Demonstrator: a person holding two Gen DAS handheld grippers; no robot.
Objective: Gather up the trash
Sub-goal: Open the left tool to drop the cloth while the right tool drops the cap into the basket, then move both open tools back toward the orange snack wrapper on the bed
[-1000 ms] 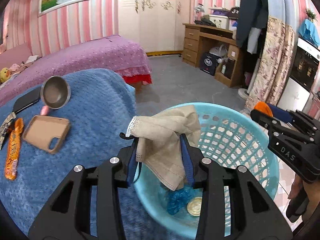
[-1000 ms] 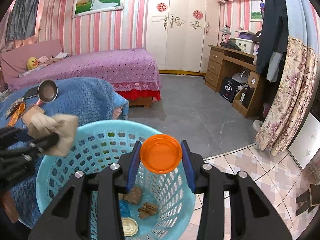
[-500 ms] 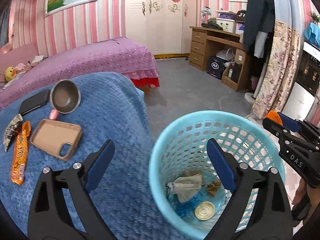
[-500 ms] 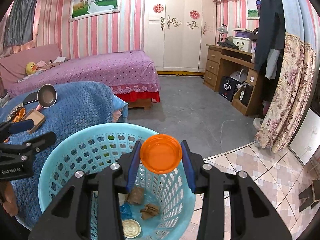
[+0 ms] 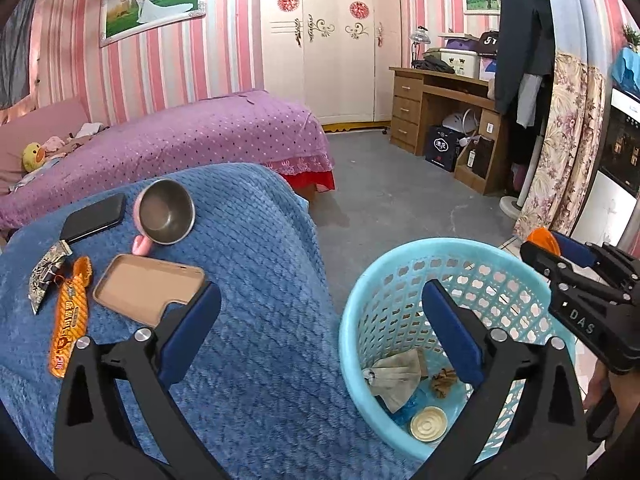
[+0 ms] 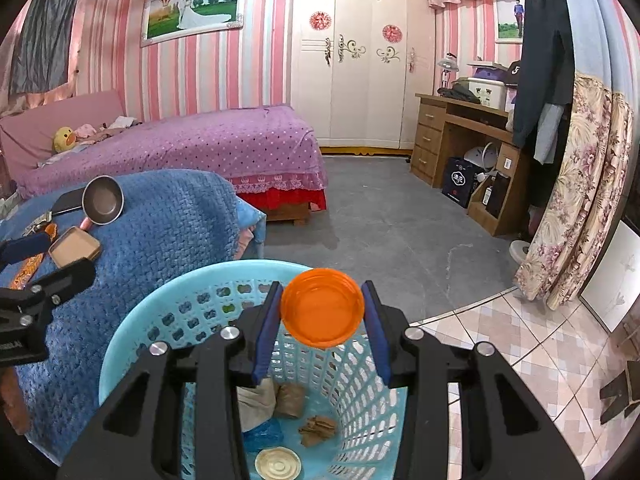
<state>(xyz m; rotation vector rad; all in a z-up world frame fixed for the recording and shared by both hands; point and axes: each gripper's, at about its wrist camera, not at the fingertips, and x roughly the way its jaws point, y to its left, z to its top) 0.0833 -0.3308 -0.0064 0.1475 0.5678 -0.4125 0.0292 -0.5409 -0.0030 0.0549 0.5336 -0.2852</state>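
Here, right gripper: clamped on round orange plastic lid, above light-blue perforated plastic basket.
Left gripper: jaws apart, empty.

Basket mouth open below orange lid

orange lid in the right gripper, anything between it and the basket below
Nothing visible. The right gripper holds the orange lid over the far rim of the blue basket, whose top is open. Only trash lies at the bottom. The open left gripper is at the basket's near left side, away from the lid.
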